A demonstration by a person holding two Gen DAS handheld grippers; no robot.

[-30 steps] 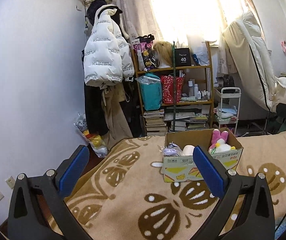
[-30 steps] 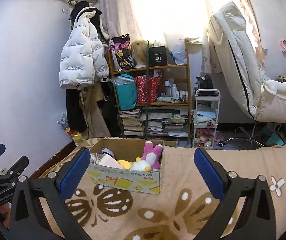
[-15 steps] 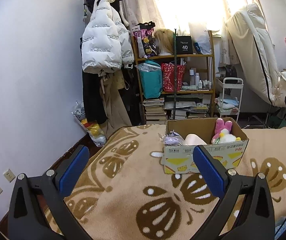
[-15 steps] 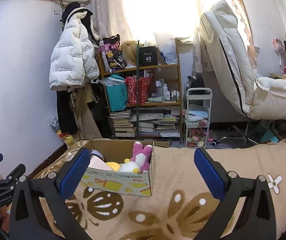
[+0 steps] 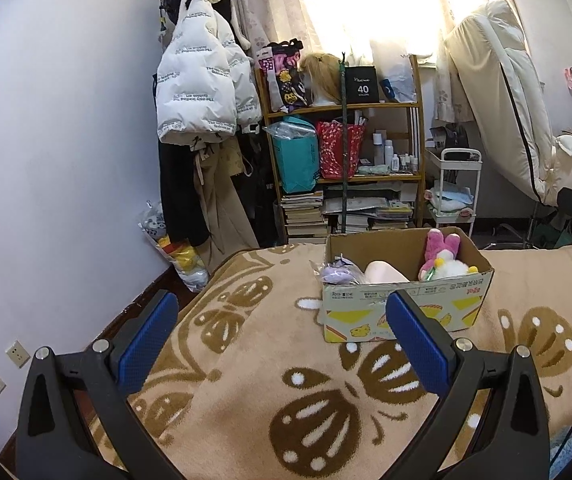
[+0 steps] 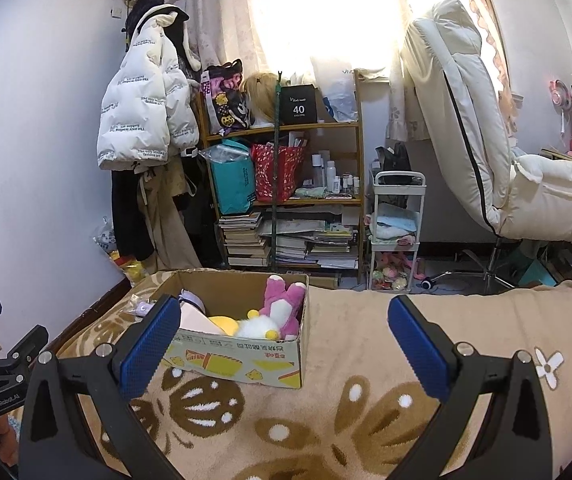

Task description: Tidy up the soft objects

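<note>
The left gripper [image 5: 281, 320] hangs with its 2 blue pads spread wide and nothing between them; the right gripper [image 6: 281, 324] is likewise splayed and empty. Both hover above a tan blanket [image 5: 245, 380] patterned with brown butterflies, near the camera side of the bed.

Just beyond the left gripper, to the right of its centre line, sits an open cardboard box [image 5: 402, 312]. In it lie a pink-and-white plush toy [image 6: 281, 308] at the right end, a pale pink soft item [image 5: 384, 272] in the middle and a purple bagged item [image 5: 338, 274] at the left rim. A yellow soft piece [image 6: 221, 324] shows beside the plush.

No loose soft object is visible on the blanket, so the step is probably a reach into the box — best done by coming down over the rim, closing on a plush body, not on an ear or a bag edge, and leaving the box unshifted.
</note>
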